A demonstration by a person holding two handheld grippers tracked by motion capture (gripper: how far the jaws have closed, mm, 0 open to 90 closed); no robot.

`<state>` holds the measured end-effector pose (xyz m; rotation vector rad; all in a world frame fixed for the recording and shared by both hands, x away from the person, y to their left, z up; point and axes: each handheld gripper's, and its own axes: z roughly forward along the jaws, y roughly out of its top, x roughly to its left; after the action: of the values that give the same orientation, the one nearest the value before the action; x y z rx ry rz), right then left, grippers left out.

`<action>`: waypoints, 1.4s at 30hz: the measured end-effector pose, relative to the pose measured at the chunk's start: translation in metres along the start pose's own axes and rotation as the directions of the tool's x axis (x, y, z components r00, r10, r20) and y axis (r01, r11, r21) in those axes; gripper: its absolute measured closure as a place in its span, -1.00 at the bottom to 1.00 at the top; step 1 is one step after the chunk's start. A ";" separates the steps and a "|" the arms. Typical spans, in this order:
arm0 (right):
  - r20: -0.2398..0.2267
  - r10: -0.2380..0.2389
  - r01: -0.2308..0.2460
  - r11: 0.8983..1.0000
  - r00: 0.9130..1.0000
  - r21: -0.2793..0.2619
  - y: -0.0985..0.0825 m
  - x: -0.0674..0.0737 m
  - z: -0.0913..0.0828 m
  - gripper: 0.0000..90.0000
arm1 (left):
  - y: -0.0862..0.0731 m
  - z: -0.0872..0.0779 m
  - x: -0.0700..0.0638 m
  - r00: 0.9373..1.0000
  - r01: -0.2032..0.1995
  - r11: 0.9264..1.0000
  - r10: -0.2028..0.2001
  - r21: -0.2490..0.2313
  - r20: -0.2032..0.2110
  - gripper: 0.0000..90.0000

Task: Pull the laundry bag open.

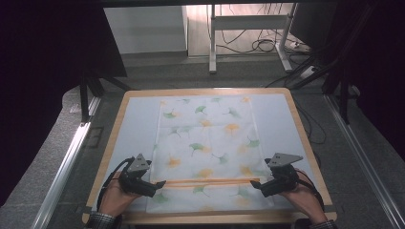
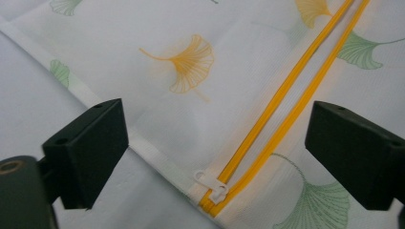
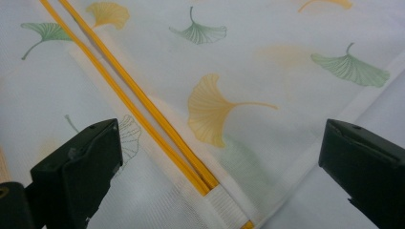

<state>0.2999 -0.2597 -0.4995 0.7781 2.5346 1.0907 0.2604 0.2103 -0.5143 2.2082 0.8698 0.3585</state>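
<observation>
A white mesh bag (image 1: pixel 206 148) printed with green and orange ginkgo leaves lies flat on the table (image 1: pixel 138 107). An orange zipper (image 1: pixel 210 181) runs across its near end. My left gripper (image 1: pixel 160 185) rests at the zipper's left end, jaws open. In the left gripper view the white zipper pull (image 2: pixel 211 182) lies on the cloth between the wide-apart jaws, untouched, and the orange zipper (image 2: pixel 282 95) runs away up the picture. My right gripper (image 1: pixel 254 185) sits at the zipper's right end, open. In the right gripper view the zipper's end (image 3: pixel 205 183) lies between the spread jaws.
The table has a wooden rim (image 1: pixel 205 90) and a pale top. A person's hands (image 1: pixel 112 200) hold both grippers at the near edge. Beyond the table stand a metal frame (image 1: pixel 212 43) and floor cables (image 1: pixel 260 45). Rails (image 1: pixel 64 167) flank both sides.
</observation>
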 end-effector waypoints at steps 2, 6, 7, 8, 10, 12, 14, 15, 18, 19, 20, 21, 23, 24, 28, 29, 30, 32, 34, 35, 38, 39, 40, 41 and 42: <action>0.002 -0.001 0.001 1.000 1.000 -0.008 0.001 0.000 -0.002 -0.99 | 0.001 -0.001 -0.001 1.000 0.001 1.000 -0.001 -0.005 -0.001 -0.88; 0.004 0.003 -0.003 1.000 1.000 -0.020 0.002 -0.001 -0.005 -1.00 | 0.002 -0.002 -0.002 1.000 -0.003 1.000 0.003 -0.001 -0.012 -0.91; 0.003 0.007 -0.007 1.000 1.000 -0.024 0.002 -0.001 -0.006 -0.99 | 0.003 -0.002 -0.003 1.000 -0.002 1.000 0.002 0.001 -0.013 -0.91; -0.001 0.017 -0.017 0.999 1.000 -0.030 0.003 -0.001 -0.007 -0.99 | 0.003 -0.003 -0.003 1.000 -0.004 1.000 0.004 0.002 -0.016 -0.91; -0.004 0.026 -0.026 0.999 1.000 -0.039 0.004 -0.001 -0.008 -0.99 | 0.003 -0.004 -0.003 1.000 -0.003 1.000 0.003 0.001 -0.016 -0.92; 0.001 0.027 -0.027 0.999 1.000 -0.043 0.005 0.000 -0.010 -0.99 | 0.004 -0.005 -0.004 1.000 0.002 1.000 -0.002 -0.006 -0.016 -0.92; 0.000 0.034 -0.034 0.998 0.999 -0.053 0.006 0.001 -0.011 -0.99 | 0.005 -0.007 -0.004 1.000 0.000 1.000 0.000 -0.009 -0.019 -0.93; 0.001 0.035 -0.035 0.998 0.999 -0.057 0.007 0.001 -0.012 -0.99 | 0.006 -0.008 -0.005 1.000 0.001 1.000 -0.001 -0.013 -0.022 -0.93; -0.002 0.043 -0.043 0.997 0.999 -0.071 0.009 0.004 -0.015 -0.99 | 0.007 -0.011 -0.006 1.000 -0.003 1.000 0.003 -0.021 -0.025 -0.95; -0.002 0.045 -0.045 0.996 0.999 -0.074 0.010 0.005 -0.015 -0.99 | 0.007 -0.011 -0.007 1.000 -0.002 1.000 0.001 -0.026 -0.028 -0.96; -0.005 0.048 -0.049 0.996 0.999 -0.077 0.010 0.006 -0.016 -0.99 | 0.007 -0.012 -0.007 1.000 -0.002 1.000 0.002 -0.026 -0.027 -0.96; -0.007 0.048 -0.049 0.996 0.999 -0.078 0.011 0.007 -0.016 -0.99 | 0.007 -0.013 -0.008 1.000 -0.002 1.000 0.001 -0.030 -0.030 -0.97; -0.006 0.046 -0.046 0.996 0.999 -0.080 0.012 0.009 -0.017 -0.99 | 0.007 -0.014 -0.009 1.000 -0.005 0.999 0.004 -0.034 -0.031 -0.97; -0.005 0.042 -0.042 0.996 0.999 -0.080 0.013 0.010 -0.017 -0.99 | 0.007 -0.014 -0.010 1.000 -0.007 0.999 0.006 -0.036 -0.030 -0.97; -0.002 0.029 -0.029 0.995 1.000 -0.091 0.016 0.015 -0.018 -1.00 | 0.008 -0.018 -0.013 1.000 -0.011 0.999 0.010 -0.049 -0.026 -0.97; -0.002 0.026 -0.027 0.995 1.000 -0.094 0.017 0.017 -0.019 -1.00 | 0.008 -0.019 -0.014 1.000 -0.015 0.999 0.014 -0.053 -0.024 -0.97; -0.006 0.025 -0.025 0.995 1.000 -0.096 0.017 0.018 -0.019 -1.00 | 0.008 -0.019 -0.015 1.000 -0.016 0.999 0.015 -0.052 -0.023 -0.97; -0.006 0.024 -0.024 0.995 1.000 -0.097 0.018 0.021 -0.019 -1.00 | 0.008 -0.020 -0.017 0.999 -0.023 0.998 0.022 -0.052 -0.028 -0.97; -0.005 0.017 -0.018 0.995 1.000 -0.094 0.019 0.023 -0.018 -1.00 | 0.007 -0.020 -0.019 0.999 -0.030 0.998 0.028 -0.050 -0.035 -0.97; -0.004 0.017 -0.017 0.996 1.000 -0.093 0.019 0.024 -0.018 -1.00 | 0.007 -0.021 -0.019 0.999 -0.031 0.998 0.029 -0.051 -0.037 -0.97; -0.003 0.014 -0.014 0.996 1.000 -0.093 0.020 0.027 -0.018 -1.00 | 0.004 -0.021 -0.021 0.999 -0.034 0.998 0.032 -0.054 -0.038 -0.99; -0.003 0.015 -0.015 0.996 1.000 -0.093 0.020 0.027 -0.018 -1.00 | 0.003 -0.022 -0.021 0.999 -0.035 0.998 0.033 -0.054 -0.039 -0.99; -0.002 0.015 -0.015 0.996 1.000 -0.093 0.020 0.028 -0.018 -1.00 | 0.002 -0.022 -0.022 0.999 -0.035 0.998 0.033 -0.053 -0.038 -0.99; -0.002 0.016 -0.016 0.995 1.000 -0.094 0.020 0.028 -0.018 -1.00 | 0.001 -0.022 -0.022 0.999 -0.034 0.998 0.031 -0.054 -0.040 -0.99; -0.002 0.017 -0.017 0.995 1.000 -0.095 0.020 0.029 -0.017 -1.00 | 0.000 -0.023 -0.022 0.999 -0.034 0.998 0.032 -0.053 -0.041 -0.99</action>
<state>0.2756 -0.2420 -0.4742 0.7749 2.4612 1.2078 0.2332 0.2073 -0.4981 2.1742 0.8361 0.4381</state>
